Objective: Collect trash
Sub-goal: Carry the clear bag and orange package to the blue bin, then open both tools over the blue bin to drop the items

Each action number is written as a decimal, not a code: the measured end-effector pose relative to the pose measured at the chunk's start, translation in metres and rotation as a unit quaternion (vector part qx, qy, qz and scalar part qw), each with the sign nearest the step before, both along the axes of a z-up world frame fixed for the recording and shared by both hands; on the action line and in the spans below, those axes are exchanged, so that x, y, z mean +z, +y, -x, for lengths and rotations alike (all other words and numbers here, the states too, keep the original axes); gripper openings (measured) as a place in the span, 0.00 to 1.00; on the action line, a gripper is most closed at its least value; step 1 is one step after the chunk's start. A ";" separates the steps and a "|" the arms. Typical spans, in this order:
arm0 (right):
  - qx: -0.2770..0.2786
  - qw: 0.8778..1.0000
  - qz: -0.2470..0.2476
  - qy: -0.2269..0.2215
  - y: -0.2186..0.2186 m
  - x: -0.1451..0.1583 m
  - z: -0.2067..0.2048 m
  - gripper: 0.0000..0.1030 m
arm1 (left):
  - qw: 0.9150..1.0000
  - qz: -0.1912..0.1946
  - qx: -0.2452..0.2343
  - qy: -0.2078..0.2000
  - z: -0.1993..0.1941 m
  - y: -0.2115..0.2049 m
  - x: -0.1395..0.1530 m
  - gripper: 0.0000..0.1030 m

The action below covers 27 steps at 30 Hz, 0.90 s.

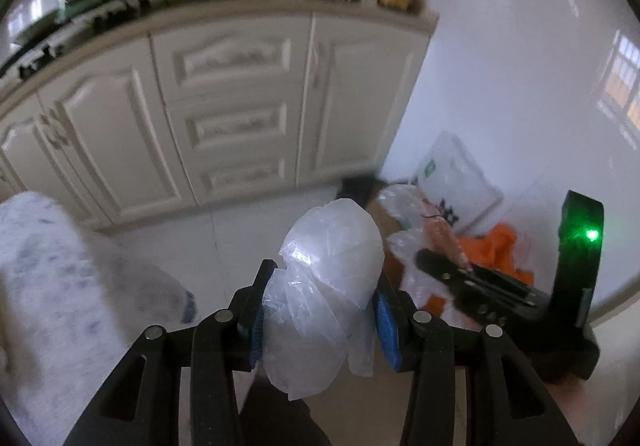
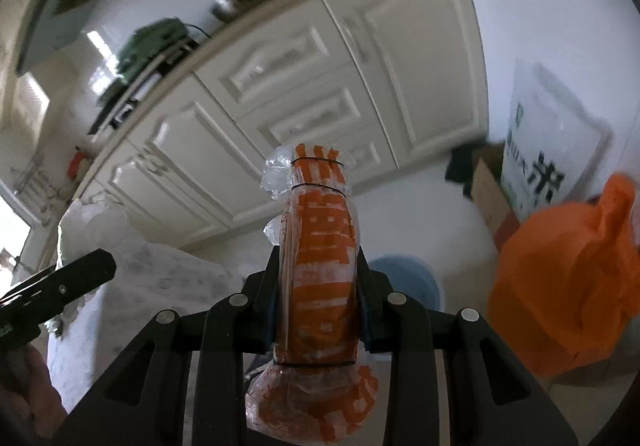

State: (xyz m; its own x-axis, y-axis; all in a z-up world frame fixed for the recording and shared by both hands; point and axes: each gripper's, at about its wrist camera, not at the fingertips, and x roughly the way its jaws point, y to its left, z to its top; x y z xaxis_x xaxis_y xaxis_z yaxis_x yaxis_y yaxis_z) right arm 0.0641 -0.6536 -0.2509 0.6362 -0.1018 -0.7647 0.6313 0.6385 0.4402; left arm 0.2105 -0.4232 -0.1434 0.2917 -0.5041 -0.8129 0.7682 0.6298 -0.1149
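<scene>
One crumpled clear plastic bag (image 1: 324, 298) sits clenched in the left gripper (image 1: 318, 310); the right gripper (image 2: 318, 298) grasps one orange-printed rolled plastic bundle (image 2: 320, 266), near one orange bag (image 2: 560, 286).

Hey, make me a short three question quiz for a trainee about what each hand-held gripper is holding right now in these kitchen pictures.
1. True or false: the left hand-held gripper is shut on a clear plastic bag.
2. What does the right hand-held gripper hold? A) orange printed wrapper B) glass bottle C) spoon
3. Fill in: the loose bag at the right of the right wrist view is coloured ____.

Key: 1 true; 2 A; 3 orange.
</scene>
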 end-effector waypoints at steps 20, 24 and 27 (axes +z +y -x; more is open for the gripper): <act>-0.052 0.994 -0.076 0.053 -0.046 -0.088 -0.011 0.97 | 0.990 -0.142 0.003 -0.004 -0.078 -0.158 -0.076 0.93; -0.054 0.995 -0.064 0.061 -0.037 -0.075 -0.009 1.00 | 0.992 -0.127 0.010 -0.020 -0.063 -0.144 -0.063 0.97; -0.054 0.996 -0.052 0.053 -0.027 -0.055 -0.005 1.00 | 0.994 -0.103 0.017 -0.029 -0.055 -0.130 -0.045 0.97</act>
State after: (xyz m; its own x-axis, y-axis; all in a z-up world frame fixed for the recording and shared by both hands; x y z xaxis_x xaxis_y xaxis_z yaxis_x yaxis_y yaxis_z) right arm 0.0695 -0.6804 -0.3063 0.5402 -0.0824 -0.8375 0.7409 0.5184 0.4269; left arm 0.2656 -0.5534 -0.1884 0.3546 -0.3174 -0.8795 0.7473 0.6615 0.0626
